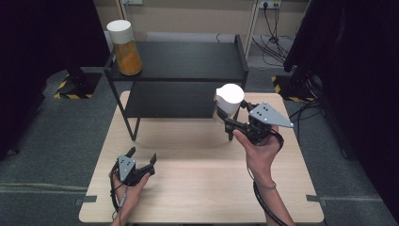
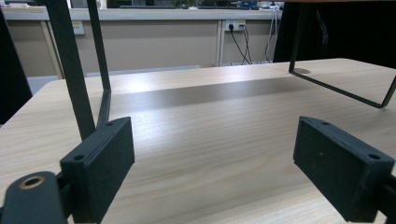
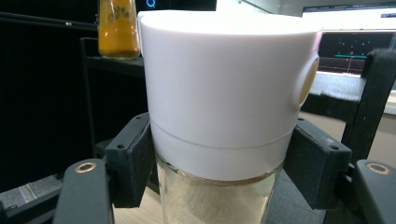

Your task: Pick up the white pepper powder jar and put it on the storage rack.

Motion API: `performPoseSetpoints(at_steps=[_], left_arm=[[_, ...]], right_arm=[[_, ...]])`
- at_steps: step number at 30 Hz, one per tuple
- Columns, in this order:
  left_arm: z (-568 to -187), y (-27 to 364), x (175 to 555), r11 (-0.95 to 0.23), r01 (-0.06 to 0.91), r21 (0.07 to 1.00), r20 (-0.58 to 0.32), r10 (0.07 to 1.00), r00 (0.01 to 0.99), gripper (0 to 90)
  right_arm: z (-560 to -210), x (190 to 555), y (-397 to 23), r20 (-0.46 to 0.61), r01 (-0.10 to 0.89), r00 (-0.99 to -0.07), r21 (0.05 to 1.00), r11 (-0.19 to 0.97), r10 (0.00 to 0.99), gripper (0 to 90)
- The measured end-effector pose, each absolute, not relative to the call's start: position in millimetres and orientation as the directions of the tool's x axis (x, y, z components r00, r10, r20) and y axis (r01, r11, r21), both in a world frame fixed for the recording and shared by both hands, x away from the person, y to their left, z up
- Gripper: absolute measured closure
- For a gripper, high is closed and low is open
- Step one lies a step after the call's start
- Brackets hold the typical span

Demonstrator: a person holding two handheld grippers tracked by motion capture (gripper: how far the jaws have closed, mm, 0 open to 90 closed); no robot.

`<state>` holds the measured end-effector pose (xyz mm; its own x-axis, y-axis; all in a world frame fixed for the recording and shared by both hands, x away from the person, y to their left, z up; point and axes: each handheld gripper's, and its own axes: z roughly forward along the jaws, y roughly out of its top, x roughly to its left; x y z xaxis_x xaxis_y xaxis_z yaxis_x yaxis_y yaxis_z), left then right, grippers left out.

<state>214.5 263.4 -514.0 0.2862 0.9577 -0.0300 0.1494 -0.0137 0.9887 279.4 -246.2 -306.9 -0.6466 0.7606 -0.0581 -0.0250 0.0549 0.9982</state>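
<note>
Nearest, the left gripper rests on the table with jaws spread wide on nothing, apparently waiting. Farther right, the right gripper clamps the white-lidded jar just under its lid, upright before the black shelf, likely bound for a place near the orange jar at far left. No writing is legible.

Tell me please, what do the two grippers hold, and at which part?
The right gripper holds a glass jar with a white lid, clamped at the lid's lower edge. The left gripper is open above the wooden table and holds nothing.
</note>
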Motion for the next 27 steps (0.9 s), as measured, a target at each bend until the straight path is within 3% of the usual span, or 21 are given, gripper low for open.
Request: performPoseSetpoints(at_steps=[27], left_arm=[[-514,264,215,-0.010,0.152,0.988,-0.034,0.957,0.288,11.9]], right_arm=[[-269,285,-243,-0.044,-0.057,-0.648,0.998,0.009,0.760,30.8]])
